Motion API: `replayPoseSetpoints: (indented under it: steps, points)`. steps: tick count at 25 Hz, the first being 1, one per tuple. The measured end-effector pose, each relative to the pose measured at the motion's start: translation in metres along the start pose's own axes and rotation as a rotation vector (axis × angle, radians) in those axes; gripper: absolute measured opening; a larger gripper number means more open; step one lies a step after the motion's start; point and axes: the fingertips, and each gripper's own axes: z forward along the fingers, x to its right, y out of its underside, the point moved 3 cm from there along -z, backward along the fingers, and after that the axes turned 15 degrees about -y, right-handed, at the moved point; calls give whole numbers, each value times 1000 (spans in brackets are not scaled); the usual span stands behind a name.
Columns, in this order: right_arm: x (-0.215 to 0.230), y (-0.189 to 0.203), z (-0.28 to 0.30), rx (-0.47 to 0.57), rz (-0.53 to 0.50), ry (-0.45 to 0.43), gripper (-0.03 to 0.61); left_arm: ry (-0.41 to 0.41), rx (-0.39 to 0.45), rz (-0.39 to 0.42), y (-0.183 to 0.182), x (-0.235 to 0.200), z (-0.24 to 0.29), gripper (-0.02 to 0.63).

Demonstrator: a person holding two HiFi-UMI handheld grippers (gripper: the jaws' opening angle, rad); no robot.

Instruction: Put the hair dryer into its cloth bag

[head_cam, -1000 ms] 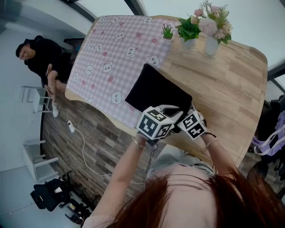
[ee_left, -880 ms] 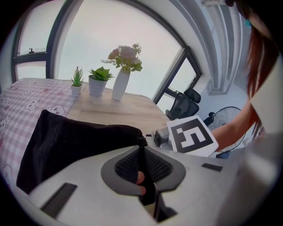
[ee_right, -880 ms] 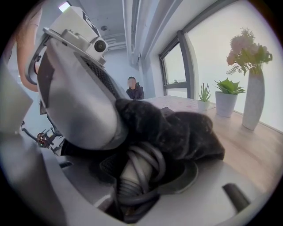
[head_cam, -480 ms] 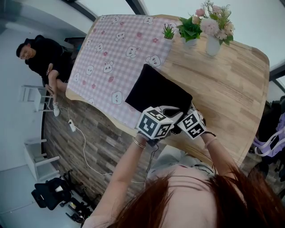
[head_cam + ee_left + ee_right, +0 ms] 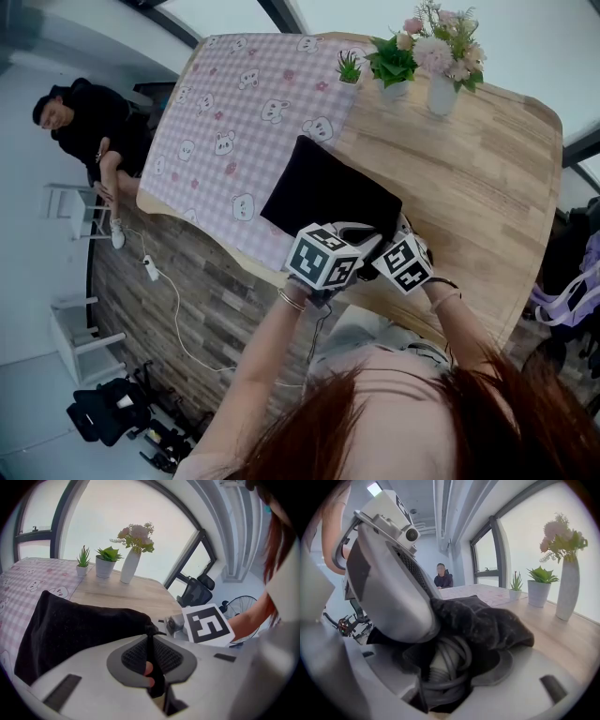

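The black cloth bag (image 5: pixel 328 192) lies on the wooden table (image 5: pixel 487 178), half on the pink checked cloth (image 5: pixel 234 103), its mouth toward the near table edge. Both grippers meet at that mouth. My left gripper (image 5: pixel 354 236) is shut on the bag's rim, a thin fold of black fabric (image 5: pixel 150 641) pinched between its pads. My right gripper (image 5: pixel 454 663) is opening. The hair dryer's coiled grey cord (image 5: pixel 447 670) and pale handle sit between its jaws in the bag's mouth (image 5: pixel 487 620), with the pads off them. The rest of the dryer is hidden in the bag.
A white vase of flowers (image 5: pixel 442 89) and two small potted plants (image 5: pixel 394 80) stand at the table's far end. A person (image 5: pixel 94 122) sits on the floor side, far left. The table's near edge runs just under the grippers.
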Motion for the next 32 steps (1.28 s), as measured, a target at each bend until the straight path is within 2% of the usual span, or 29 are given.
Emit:
replayPoseSetpoints:
  steps: [17,32]
  points:
    - [-16,5,-59,44,13,123,270,18,30,-62,4,6,-3,34]
    - [-24,33,-106,57,115,261,249,-25,24,-55,22,13,9,37]
